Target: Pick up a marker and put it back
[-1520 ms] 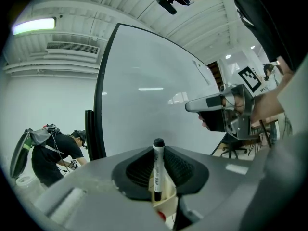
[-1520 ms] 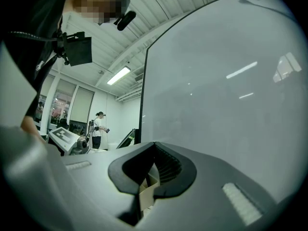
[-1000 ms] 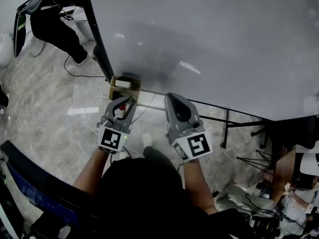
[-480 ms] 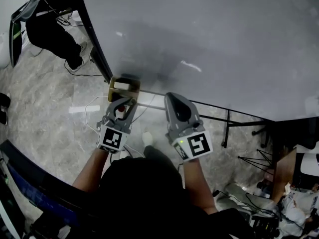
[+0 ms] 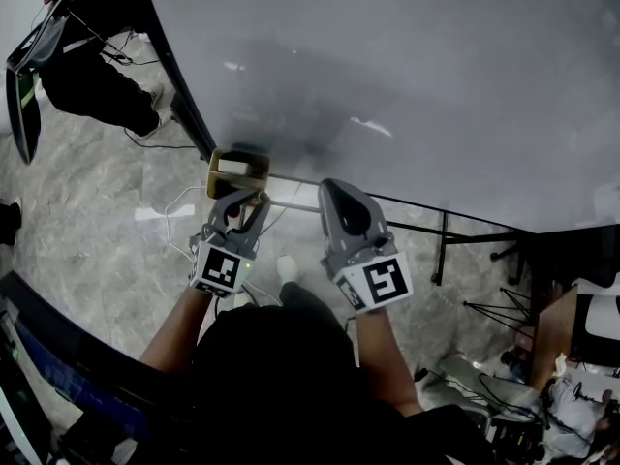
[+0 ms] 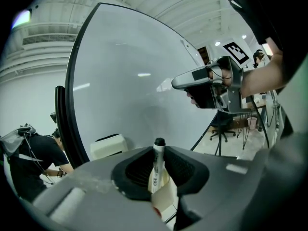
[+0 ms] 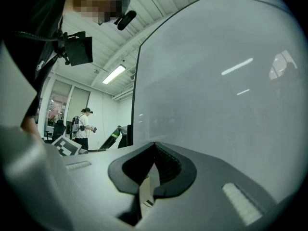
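Left tool (image 5: pixel 243 202): tipped slightly downward at the foot of the whiteboard (image 5: pixel 407 76), which we judge is to bring its load down to the cream box (image 5: pixel 235 167) fixed there.

Marker (image 6: pixel 156 170): upright between this tool's jaws, black cap up, pads against its barrel. The jaws have just been opening a little, which we read as the start of a release.

Right tool (image 5: pixel 338 189): level, jaws together on nothing, which we judge as parked aside.

Hidden: the marker's lower end sits behind the jaws. We cannot tell whether it touches the box. The box's contents show only as a pale blur.
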Demonstrator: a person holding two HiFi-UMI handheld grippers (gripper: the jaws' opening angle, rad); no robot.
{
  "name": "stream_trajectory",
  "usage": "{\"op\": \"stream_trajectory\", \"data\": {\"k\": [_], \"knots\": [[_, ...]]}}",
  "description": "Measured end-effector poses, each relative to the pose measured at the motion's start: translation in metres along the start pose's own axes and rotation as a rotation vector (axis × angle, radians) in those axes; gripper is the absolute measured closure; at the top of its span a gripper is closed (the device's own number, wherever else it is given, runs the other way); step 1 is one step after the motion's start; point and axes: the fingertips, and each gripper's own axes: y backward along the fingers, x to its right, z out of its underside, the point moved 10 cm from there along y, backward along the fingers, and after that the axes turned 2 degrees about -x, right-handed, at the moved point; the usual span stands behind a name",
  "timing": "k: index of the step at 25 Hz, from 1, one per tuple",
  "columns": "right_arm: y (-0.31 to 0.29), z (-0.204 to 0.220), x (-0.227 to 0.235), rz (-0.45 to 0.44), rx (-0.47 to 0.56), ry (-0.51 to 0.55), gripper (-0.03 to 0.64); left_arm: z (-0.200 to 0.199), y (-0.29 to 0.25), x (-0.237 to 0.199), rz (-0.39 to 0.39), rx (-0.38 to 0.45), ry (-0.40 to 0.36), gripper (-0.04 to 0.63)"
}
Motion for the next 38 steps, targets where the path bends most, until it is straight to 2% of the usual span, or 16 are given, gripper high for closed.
{"op": "stream_trajectory", "data": {"k": [11, 19, 27, 38], "knots": [[0.007, -0.004, -0.001, -0.003, 0.010, 0.004, 0.607, -0.004, 0.002, 0.005, -0.003, 0.003, -0.018, 0.489], [0.009, -0.006, -0.004, -0.014, 0.014, 0.007, 0.607, -0.021, 0.011, 0.003, -0.010, 0.031, -0.047, 0.454], [0.012, -0.009, -0.018, -0.028, 0.028, 0.013, 0.607, -0.019, 0.027, 0.008, -0.026, 0.068, -0.029, 0.454], [0.012, -0.020, -0.038, -0.062, 0.051, 0.023, 0.607, -0.041, 0.061, 0.003, -0.079, 0.148, -0.019, 0.455]]}}
